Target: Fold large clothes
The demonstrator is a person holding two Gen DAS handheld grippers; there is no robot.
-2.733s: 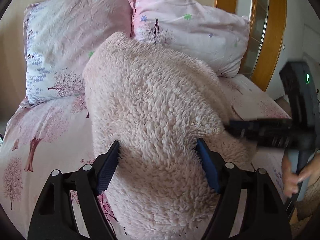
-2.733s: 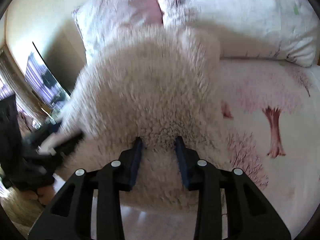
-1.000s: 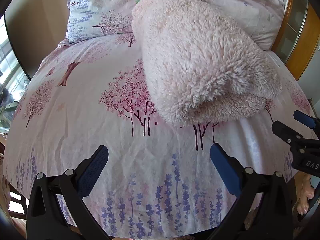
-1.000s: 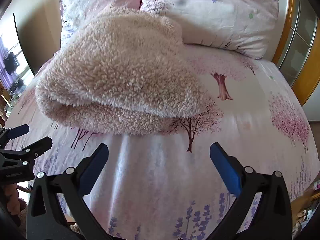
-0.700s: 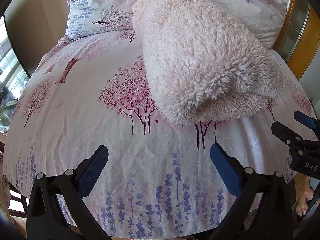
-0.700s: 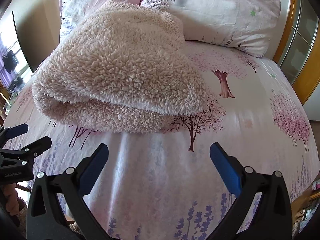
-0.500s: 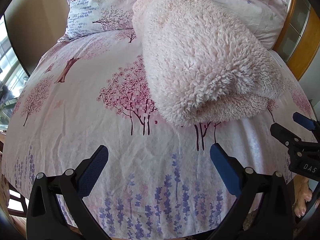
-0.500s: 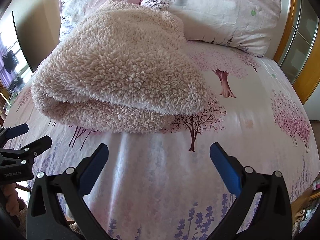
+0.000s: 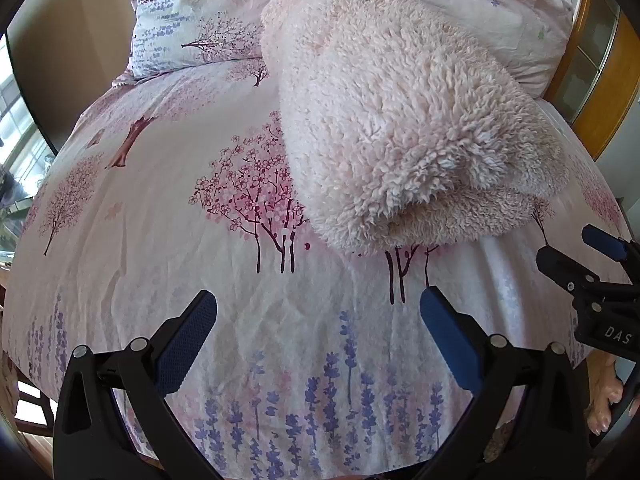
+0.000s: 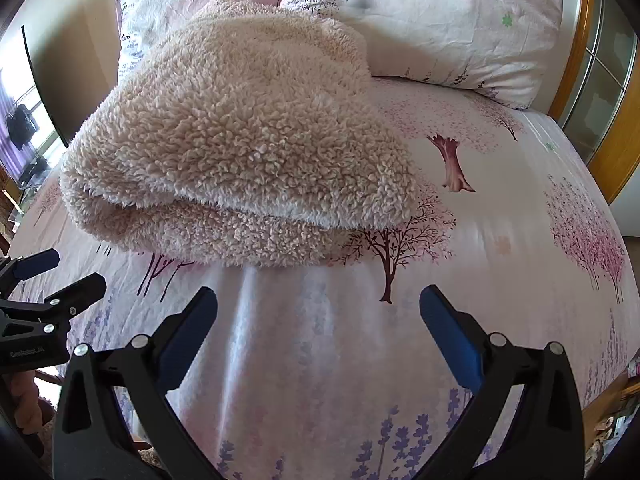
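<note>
A pale pink fluffy fleece garment [image 9: 400,120] lies folded double on the bed, its open edge towards me; it also shows in the right wrist view [image 10: 240,152]. My left gripper [image 9: 318,320] is open and empty, held above the sheet short of the garment's near edge. My right gripper [image 10: 318,320] is open and empty too, short of the garment's right front corner. The right gripper also shows at the right edge of the left wrist view [image 9: 588,276], and the left gripper at the left edge of the right wrist view [image 10: 48,288].
The bed sheet [image 9: 160,220] is pink-white with tree and lavender prints. Two matching pillows [image 10: 440,20] lie at the head, the garment's far end against them. A wooden frame with glass panes [image 10: 600,80] stands on the right. A window [image 10: 24,120] is on the left.
Both grippers let go of the garment and drew back from it, opening wide. Over the last second the view has hardly changed; the garment lies still.
</note>
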